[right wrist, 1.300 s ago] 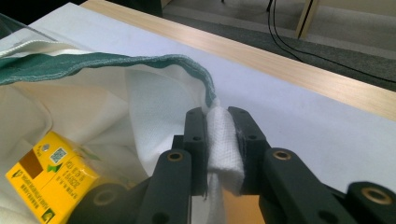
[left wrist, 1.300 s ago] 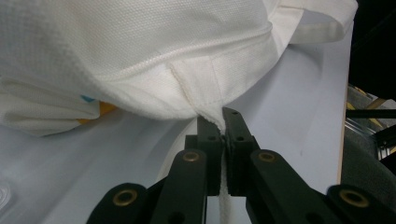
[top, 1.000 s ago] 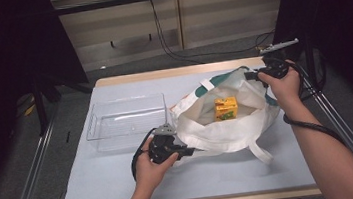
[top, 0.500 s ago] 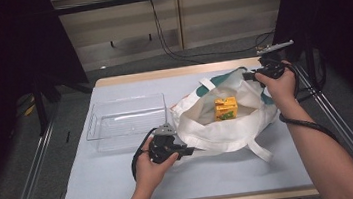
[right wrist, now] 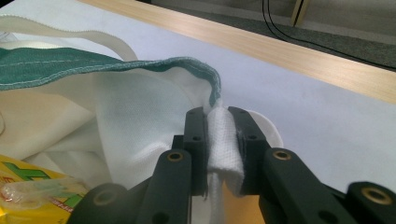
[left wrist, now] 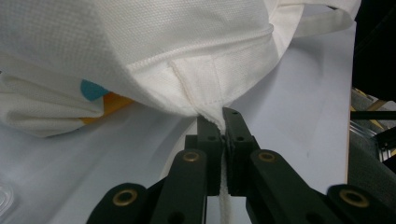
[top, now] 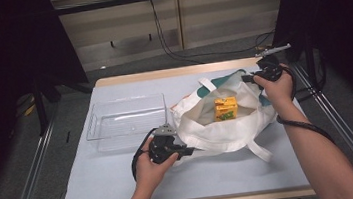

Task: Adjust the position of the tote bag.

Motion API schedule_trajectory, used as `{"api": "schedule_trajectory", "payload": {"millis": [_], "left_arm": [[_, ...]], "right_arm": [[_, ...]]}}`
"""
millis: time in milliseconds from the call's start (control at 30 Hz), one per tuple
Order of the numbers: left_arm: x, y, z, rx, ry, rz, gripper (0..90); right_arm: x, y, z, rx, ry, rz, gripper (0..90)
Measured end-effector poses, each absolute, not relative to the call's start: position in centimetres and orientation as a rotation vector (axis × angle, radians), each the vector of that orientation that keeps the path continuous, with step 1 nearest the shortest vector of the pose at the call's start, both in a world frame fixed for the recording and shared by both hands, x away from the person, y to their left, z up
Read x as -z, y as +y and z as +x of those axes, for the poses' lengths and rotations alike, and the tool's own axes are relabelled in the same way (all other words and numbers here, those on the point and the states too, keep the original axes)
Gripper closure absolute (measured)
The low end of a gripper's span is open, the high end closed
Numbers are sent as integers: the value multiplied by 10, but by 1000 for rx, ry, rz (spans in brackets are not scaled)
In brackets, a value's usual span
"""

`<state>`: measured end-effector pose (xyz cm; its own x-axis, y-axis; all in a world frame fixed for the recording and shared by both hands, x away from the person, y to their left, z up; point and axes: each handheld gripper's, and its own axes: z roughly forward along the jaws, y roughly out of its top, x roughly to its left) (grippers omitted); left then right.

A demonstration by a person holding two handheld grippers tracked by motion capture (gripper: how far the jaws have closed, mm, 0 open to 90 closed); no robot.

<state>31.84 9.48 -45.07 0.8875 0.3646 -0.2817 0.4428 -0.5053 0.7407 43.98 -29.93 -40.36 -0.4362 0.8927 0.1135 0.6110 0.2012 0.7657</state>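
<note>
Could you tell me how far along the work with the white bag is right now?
Done: the yellow carton lies inside the white bag. In hand: the left gripper is shut on the bag's near edge and the right gripper on its far, green-trimmed edge, holding the mouth open. Left: the clear bin beside it looks empty, so either the carton's move there or the bag's closing may remain.

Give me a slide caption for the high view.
Both tongs, left and right, pinch the white tote bag's rim, holding it open around a yellow carton beside a clear bin.

Wood-edged table [top: 127, 79], pale cover, white tote bag [top: 218, 132], clear tray [top: 127, 122]
</note>
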Motion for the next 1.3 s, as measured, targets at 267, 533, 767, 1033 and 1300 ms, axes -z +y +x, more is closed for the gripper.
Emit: {"api": "schedule_trajectory", "payload": {"millis": [267, 533, 767, 1033, 1300], "left_arm": [[454, 94, 318, 103, 583, 2172, 878], [457, 94, 318, 98, 582, 2178, 878], [462, 94, 319, 95, 602, 2192, 878], [466, 94, 320, 105, 607, 2207, 878], [469, 93, 320, 96, 609, 2220, 878]], "right_arm": [[411, -299, 442, -1088, 2128, 1416, 777], [424, -299, 444, -1082, 2135, 1440, 777], [429, -296, 446, -1064, 2150, 1434, 777], [437, -297, 447, -1062, 2156, 1439, 777], [441, -297, 446, -1063, 2155, 1440, 776]]}}
